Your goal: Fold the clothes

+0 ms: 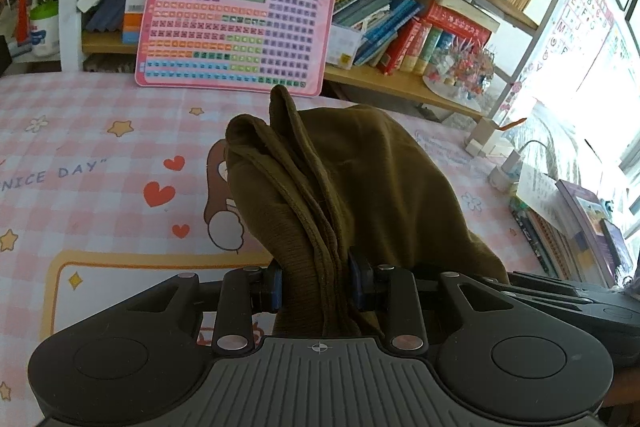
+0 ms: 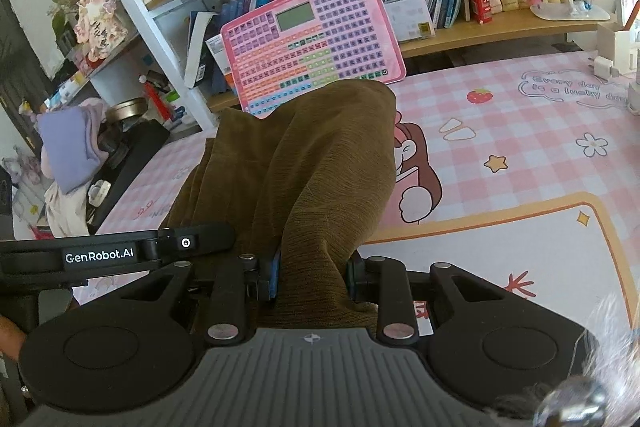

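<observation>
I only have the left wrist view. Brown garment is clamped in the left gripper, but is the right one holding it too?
Observer: Yes. The right gripper is shut on the same brown garment, cloth bunched between its blue pads.
Operator: Anything sitting to the left of the desk that I can't see?
Observer: A pile of other clothes, lilac on top, lies past the desk's left edge, beside the white shelf post.
Operator: Is the desk mat on the right side free to lay the garment down?
Observer: Mostly. The pink checked mat is bare there, but a white charger plug stands at its far right edge.
</observation>
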`<action>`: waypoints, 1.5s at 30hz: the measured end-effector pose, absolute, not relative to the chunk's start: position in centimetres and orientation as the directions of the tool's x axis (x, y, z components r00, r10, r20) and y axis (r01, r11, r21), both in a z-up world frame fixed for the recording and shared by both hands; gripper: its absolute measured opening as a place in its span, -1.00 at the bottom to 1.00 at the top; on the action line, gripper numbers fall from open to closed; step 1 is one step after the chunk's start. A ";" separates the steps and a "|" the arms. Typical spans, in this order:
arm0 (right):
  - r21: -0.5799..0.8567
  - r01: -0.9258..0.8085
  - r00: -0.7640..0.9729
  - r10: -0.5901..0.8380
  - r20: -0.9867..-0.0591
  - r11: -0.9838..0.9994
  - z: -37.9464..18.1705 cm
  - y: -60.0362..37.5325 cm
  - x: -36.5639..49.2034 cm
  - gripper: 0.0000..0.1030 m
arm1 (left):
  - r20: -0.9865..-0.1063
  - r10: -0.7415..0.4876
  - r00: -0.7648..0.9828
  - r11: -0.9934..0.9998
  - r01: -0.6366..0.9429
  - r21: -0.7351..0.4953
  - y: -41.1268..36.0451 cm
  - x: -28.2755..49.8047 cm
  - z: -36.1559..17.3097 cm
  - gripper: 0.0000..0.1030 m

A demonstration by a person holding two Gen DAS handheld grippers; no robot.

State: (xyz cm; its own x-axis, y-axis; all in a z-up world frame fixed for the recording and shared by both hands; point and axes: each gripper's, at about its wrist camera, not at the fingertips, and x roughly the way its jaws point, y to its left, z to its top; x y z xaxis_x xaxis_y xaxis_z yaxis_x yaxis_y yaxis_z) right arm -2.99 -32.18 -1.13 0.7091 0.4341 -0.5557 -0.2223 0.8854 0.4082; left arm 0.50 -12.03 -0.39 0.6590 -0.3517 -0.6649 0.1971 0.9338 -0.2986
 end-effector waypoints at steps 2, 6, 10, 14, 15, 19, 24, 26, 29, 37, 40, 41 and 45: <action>0.411 -0.215 0.712 0.430 -0.555 0.886 -1.1 -32.1 -2.6 -0.49 | -0.664 -0.354 0.658 0.933 0.202 -0.297 -11.9 1.1 -0.4 -0.44; 0.416 -0.205 0.718 0.425 -0.551 0.886 -1.0 -31.5 -1.3 -0.49 | -0.660 -0.360 0.660 0.931 0.208 -0.299 -10.8 2.6 -0.2 -0.44; 0.410 -0.213 0.721 0.426 -0.546 0.887 -0.6 -30.2 0.9 -0.49 | -0.651 -0.362 0.668 0.930 0.209 -0.303 -9.3 4.7 0.0 -0.44; 0.384 -0.244 0.727 0.430 -0.535 0.890 0.0 -28.2 4.0 -0.49 | -0.635 -0.359 0.684 0.929 0.196 -0.313 -7.1 7.3 0.2 -0.44; 0.375 -0.253 0.728 0.431 -0.533 0.892 0.2 -27.6 4.8 -0.49 | -0.631 -0.358 0.688 0.929 0.196 -0.313 -6.5 8.1 0.3 -0.44; 0.332 -0.283 0.741 0.426 -0.520 0.900 0.6 -25.0 8.5 -0.49 | -0.611 -0.361 0.704 0.926 0.192 -0.325 -4.1 11.6 0.1 -0.44; 0.292 -0.297 0.753 0.411 -0.514 0.909 0.3 -22.6 12.7 -0.49 | -0.592 -0.372 0.715 0.918 0.189 -0.349 -1.6 15.3 -1.1 -0.44; 0.283 -0.299 0.754 0.407 -0.515 0.911 0.0 -21.9 14.1 -0.49 | -0.587 -0.379 0.715 0.914 0.189 -0.360 -0.9 16.3 -1.7 -0.44; 0.270 -0.302 0.750 0.403 -0.524 0.914 -0.7 -21.1 15.9 -0.49 | -0.580 -0.390 0.715 0.907 0.190 -0.376 0.1 17.8 -2.6 -0.44; 0.379 -0.244 0.699 0.433 -0.569 0.893 -4.2 -21.4 19.6 -0.47 | -0.594 -0.443 0.672 0.864 0.141 -0.484 2.7 21.2 -7.2 -0.42; 0.479 -0.162 0.658 0.456 -0.599 0.863 -6.3 -22.5 20.6 -0.42 | -0.602 -0.456 0.655 0.847 0.113 -0.519 3.3 21.5 -8.8 -0.31; 0.501 -0.151 0.659 0.465 -0.591 0.852 -6.6 -22.8 20.5 -0.41 | -0.599 -0.460 0.655 0.841 0.107 -0.530 3.5 21.5 -9.1 -0.28; 0.510 -0.144 0.657 0.467 -0.592 0.848 -6.5 -22.9 20.6 -0.33 | -0.606 -0.456 0.652 0.839 0.088 -0.537 3.6 21.6 -9.0 -0.24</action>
